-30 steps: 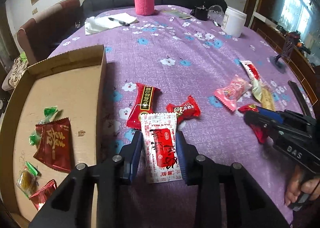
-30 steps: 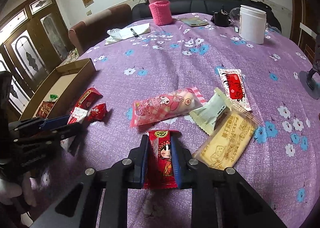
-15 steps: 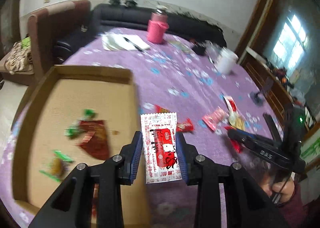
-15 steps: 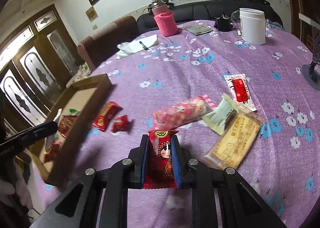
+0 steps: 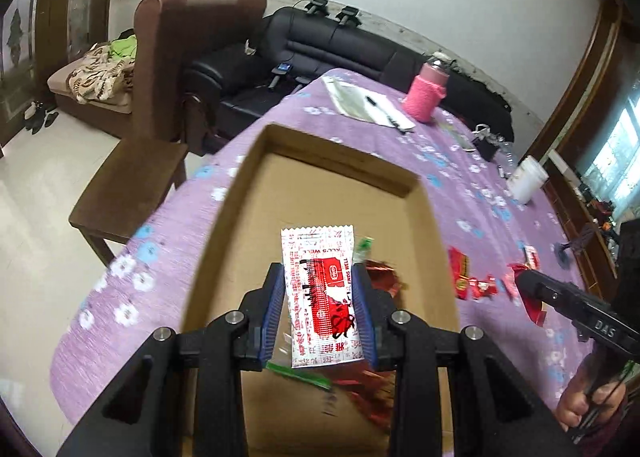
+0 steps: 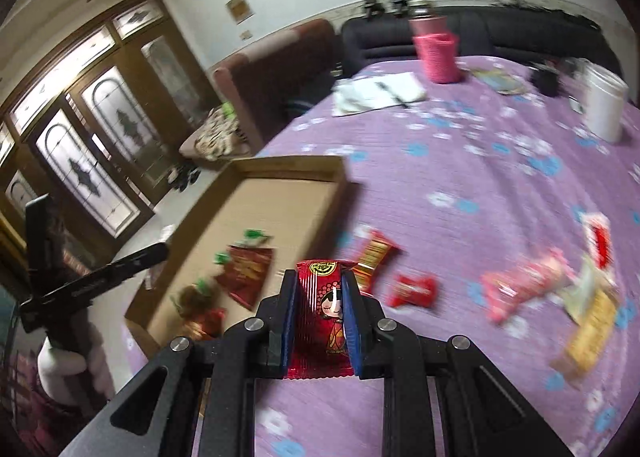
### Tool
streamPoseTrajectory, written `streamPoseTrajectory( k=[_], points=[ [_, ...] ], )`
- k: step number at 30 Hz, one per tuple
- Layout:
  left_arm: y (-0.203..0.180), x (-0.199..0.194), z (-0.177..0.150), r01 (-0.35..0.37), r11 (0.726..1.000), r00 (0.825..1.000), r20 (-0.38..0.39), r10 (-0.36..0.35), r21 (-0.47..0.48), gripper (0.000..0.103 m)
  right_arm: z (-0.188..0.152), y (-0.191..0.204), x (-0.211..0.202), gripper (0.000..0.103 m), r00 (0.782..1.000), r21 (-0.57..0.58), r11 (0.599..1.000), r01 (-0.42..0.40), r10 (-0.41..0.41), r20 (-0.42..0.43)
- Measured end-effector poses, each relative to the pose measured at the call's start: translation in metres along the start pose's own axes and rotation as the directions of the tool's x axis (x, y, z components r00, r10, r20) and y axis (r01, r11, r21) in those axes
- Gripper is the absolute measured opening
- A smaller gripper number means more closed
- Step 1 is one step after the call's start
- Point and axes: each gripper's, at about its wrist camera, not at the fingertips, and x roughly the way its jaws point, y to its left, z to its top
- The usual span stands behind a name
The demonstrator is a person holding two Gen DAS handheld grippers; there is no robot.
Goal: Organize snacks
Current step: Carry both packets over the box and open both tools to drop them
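Note:
My left gripper (image 5: 318, 277) is shut on a white-and-red snack packet (image 5: 320, 297) and hangs above the open cardboard box (image 5: 344, 165). Red and green packets lie on the box floor, partly hidden behind the fingers. In the right wrist view my right gripper (image 6: 320, 281) is shut on a red packet with a cartoon face (image 6: 324, 313), above the purple cloth just right of the cardboard box (image 6: 292, 173). Inside that box lie a dark red packet (image 6: 248, 273) and green-wrapped sweets. The left gripper's body (image 6: 96, 281) shows at the left edge.
Loose snacks stay on the purple flowered tablecloth (image 6: 460, 161): a red-gold bar (image 6: 374, 257), a small red packet (image 6: 412, 289), a pink packet (image 6: 528, 285), a yellow biscuit pack (image 6: 592, 333). A pink-sleeved flask (image 5: 426, 97), papers with a pen (image 5: 368, 105) and a white tub (image 6: 604, 105) stand farther back.
Both grippers lifted their packets off the cloth and swung left toward the box. The left one now hangs over the box; the right one has come up beside it.

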Motion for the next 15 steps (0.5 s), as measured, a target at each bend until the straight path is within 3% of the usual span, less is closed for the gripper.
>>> streamPoseTrajectory(
  k=[6,15],
  points=[
    [0.014,0.025,0.021,-0.020,1.000,0.999,-0.035,0.020,0.002,0.033,0.024,0.038,0.059,0.023,0.996,-0.022,0.999,-0.029,0.027,-0.080],
    [0.028,0.056,0.031,-0.020,0.999,0.996,-0.092,0.018,-0.026,0.033,0.044,0.045,0.130,0.023,0.986,-0.031,0.999,0.035,-0.040,-0.165]
  ],
)
